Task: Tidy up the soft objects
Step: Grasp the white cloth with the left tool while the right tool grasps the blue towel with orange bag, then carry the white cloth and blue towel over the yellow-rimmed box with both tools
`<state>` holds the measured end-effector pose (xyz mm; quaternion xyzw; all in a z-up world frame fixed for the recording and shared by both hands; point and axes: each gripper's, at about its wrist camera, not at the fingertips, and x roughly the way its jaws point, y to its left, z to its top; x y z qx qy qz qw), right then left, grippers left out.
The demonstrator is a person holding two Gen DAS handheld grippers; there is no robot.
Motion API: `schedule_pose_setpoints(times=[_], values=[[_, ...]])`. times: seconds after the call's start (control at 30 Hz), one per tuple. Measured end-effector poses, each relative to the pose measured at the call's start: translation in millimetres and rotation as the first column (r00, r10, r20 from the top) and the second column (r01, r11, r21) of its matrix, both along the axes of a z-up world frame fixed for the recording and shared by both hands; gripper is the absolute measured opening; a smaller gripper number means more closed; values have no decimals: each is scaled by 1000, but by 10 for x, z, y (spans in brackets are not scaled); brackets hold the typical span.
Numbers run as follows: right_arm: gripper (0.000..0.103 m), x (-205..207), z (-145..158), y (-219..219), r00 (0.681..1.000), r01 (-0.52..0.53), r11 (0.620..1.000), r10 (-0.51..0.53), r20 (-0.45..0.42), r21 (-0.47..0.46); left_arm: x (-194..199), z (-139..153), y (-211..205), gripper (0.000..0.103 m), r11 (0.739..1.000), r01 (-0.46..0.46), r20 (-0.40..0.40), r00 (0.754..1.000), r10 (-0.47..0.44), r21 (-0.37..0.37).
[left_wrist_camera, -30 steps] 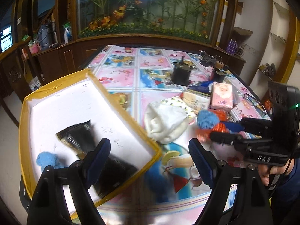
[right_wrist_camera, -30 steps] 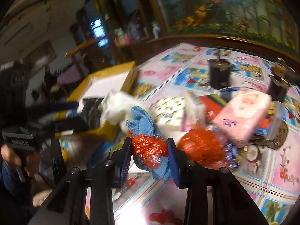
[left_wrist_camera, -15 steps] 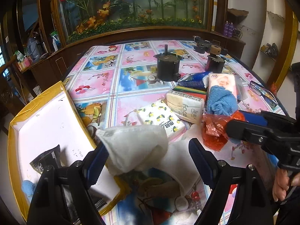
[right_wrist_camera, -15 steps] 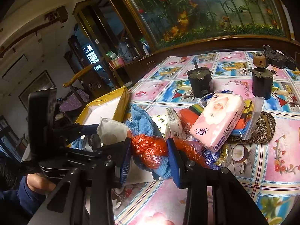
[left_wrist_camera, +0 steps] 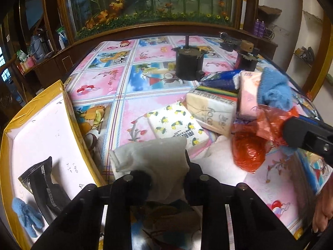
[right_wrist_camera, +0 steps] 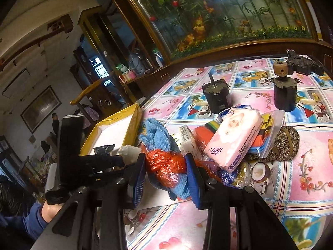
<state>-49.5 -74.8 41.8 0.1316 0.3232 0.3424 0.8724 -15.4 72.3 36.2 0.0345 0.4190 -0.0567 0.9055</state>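
- Our left gripper (left_wrist_camera: pixel 164 166) has just been closing; its jaws now pinch the white pouch (left_wrist_camera: pixel 152 156), angled steeply downward.
- Our right gripper (right_wrist_camera: pixel 165 166) clamps a blue cloth and red bag bundle (right_wrist_camera: pixel 166 164), tilted gently downward.

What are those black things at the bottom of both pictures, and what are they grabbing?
They are tongs that a person holds, one in each hand, each with a little camera on it. One picture looks out from the left tongs, the other from the right tongs. The left tongs have just squeezed shut on a white cloth. The right tongs pinch a blue towel bundled with an orange plastic bag. On the flowery table lie tissue packs and more soft things. Beside it sits a yellow box for collecting them.
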Motion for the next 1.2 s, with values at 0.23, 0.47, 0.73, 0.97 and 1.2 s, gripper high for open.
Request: schedule_pose_setpoints(times=[0.23,0.47,0.73,0.97,1.2], values=[[40,20,-22,-41,1000,22,1000,-23,-14,-16,-236,304,-105,24,991,68,73,996,-60,-115],[41,67,-61,-6,999,23,999,-24,-30,-42,-212,80,-238,24,987,91,17,996,-89,-135],[41,98,-172,114,998,14,991,-22,-57,-131,-190,-81,-258,24,989,78,-2,997,-79,-128],[41,57,-145,84,999,28,993,-31,-28,-115,-177,-148,-211,25,984,70,-24,997,-74,-163],[41,37,-96,50,1000,24,997,-24,-7,-67,-264,34,-192,25,984,71,27,997,-68,-161]])
